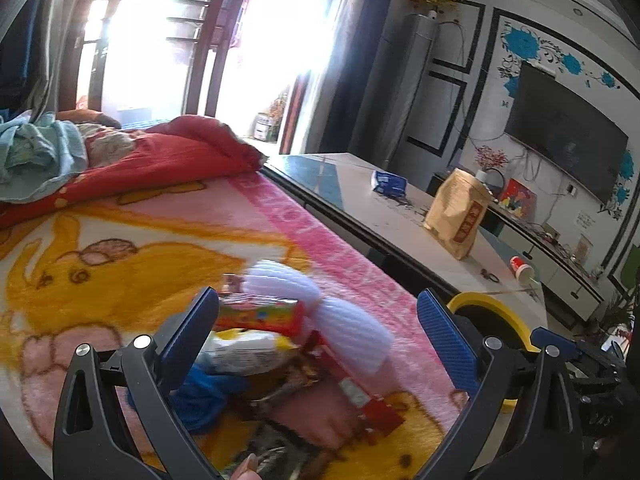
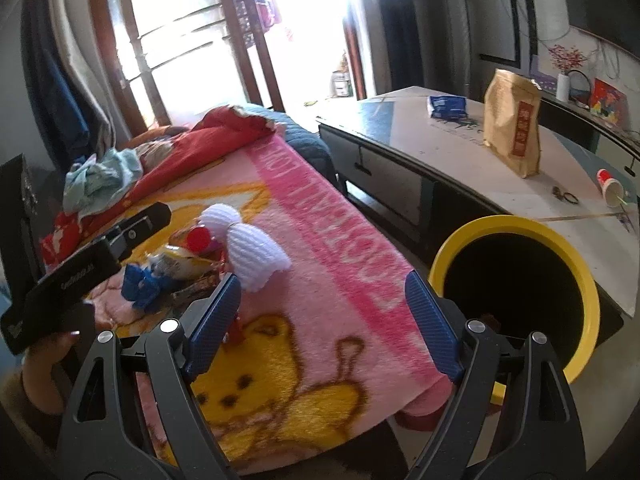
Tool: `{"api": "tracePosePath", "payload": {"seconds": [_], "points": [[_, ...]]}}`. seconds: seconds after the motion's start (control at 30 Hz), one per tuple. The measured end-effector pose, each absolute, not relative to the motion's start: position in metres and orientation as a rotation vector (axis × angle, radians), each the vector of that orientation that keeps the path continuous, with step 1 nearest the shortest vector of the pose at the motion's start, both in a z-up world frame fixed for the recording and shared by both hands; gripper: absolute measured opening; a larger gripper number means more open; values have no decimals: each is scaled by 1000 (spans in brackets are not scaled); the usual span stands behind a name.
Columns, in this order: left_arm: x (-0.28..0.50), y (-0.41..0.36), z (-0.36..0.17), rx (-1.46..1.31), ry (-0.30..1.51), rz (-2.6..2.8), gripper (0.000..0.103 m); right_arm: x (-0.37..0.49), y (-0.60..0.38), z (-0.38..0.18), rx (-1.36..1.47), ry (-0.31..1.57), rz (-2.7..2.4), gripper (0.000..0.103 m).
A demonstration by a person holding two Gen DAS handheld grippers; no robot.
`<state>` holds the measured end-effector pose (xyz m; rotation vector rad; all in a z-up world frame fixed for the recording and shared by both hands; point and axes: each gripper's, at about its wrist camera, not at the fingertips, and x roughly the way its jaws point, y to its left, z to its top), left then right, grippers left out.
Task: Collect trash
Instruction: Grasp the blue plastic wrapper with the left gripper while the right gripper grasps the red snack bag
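The blanket carries the trash pile; the yellow bin stands just beside its edge. The left gripper tilts down over the pile, jaws spread, empty. The right gripper angles down, spread, near the bin.

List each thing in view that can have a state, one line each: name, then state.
left gripper: open, over the trash pile
right gripper: open, empty
yellow bin: upright, mouth open
brown paper bag: standing upright
paper cup: tipped over
foam net: lying on blanket
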<state>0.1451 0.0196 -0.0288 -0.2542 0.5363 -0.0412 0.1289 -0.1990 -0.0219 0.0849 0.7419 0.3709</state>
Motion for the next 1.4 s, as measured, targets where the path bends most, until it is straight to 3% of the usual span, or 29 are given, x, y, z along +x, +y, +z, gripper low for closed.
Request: {"api": "tracePosePath", "payload": {"seconds": [0.93,1.23,1.3,1.4], "points": [[122,115,-82,-378,684,103,96,156,-106,-77,-52,913,546,72],[127,125,-103,-472,750,50,94,157,-98,-92,-52,963,573,56],[128,123,-104,-470,756,36,85,156,-99,-92,-59,960,569,47],[129,121,-106,-471,761,24,82,158,-104,-92,-44,964,561,38]]}}
